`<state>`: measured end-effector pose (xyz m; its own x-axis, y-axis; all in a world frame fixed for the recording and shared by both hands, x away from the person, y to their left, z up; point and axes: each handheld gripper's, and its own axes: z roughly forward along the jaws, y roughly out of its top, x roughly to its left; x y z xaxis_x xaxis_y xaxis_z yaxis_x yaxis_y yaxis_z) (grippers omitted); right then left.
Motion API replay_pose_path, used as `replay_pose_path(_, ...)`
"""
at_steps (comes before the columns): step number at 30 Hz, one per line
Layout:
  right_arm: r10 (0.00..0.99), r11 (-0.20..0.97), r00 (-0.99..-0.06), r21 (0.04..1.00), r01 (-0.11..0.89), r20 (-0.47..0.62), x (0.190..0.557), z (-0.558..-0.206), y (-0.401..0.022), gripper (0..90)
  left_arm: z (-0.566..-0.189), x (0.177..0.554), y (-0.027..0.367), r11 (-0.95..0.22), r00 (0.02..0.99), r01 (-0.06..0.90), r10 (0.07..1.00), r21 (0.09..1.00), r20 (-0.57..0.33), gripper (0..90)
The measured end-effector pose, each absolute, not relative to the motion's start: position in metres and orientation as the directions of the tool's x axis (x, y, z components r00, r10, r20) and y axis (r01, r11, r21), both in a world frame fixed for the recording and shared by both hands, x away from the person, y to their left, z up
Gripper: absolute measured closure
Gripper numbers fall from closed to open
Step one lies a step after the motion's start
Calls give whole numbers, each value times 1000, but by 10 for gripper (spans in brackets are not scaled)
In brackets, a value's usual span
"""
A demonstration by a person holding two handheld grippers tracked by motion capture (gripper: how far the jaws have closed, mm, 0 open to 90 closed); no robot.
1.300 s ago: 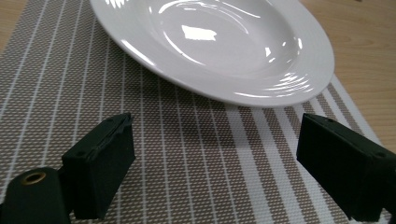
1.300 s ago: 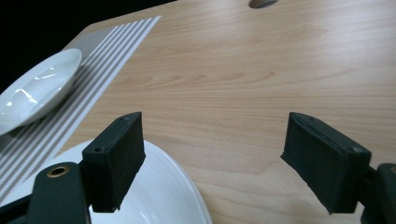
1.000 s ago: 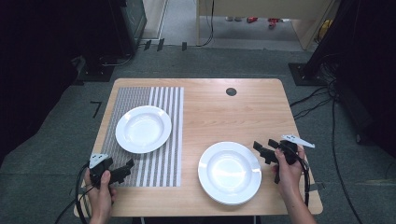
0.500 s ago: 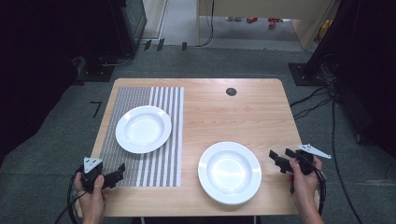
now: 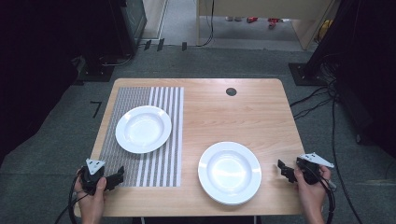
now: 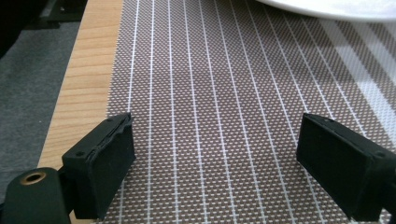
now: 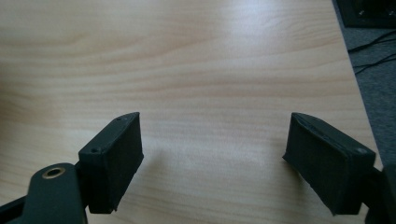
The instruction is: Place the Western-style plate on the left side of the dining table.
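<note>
From where I stand, the left gripper (image 5: 116, 176) sits at about seven o'clock on the table (image 5: 243, 116), over the near edge of the striped placemat (image 5: 154, 163). Its jaws are spread wide with nothing between them; the left gripper view looks straight down the gap at bare weave, with the rim of the plate on the mat (image 6: 327, 7) just cresting at twelve o'clock. That plate (image 5: 143, 129) lies flat in the middle of the mat, at ten o'clock from the table's centre, well apart from the gripper; it looks properly set, as a place setting would be.

Further right, the second plate (image 5: 229, 172) rests flat on bare wood at about five o'clock, close to the near edge, with no mat under it. Judging by that, it is the one yet to be dealt with.

At four o'clock the right gripper (image 5: 283, 170) hangs near that plate's right rim without touching it. Its jaws too stand wide apart and empty, pointed toward the plate as if ready to take the rim.
</note>
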<state>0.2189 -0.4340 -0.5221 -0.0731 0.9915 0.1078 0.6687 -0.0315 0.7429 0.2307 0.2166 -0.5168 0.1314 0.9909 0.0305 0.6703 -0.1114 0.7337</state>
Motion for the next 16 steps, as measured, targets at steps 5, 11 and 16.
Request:
replay_pose_path(5,996,40,-90,737,675,29,220,-525,-429,174,-518,231,218,-105,134,668,991,737,20,113)
replay_pose_path(11,995,45,-97,732,680,29,220,-526,-428,134,-519,232,220,-94,137,673,991,734,1,113)
replay_pose_path(16,995,45,-96,731,681,29,220,-526,-428,132,-519,232,220,-93,137,673,991,734,1,113)
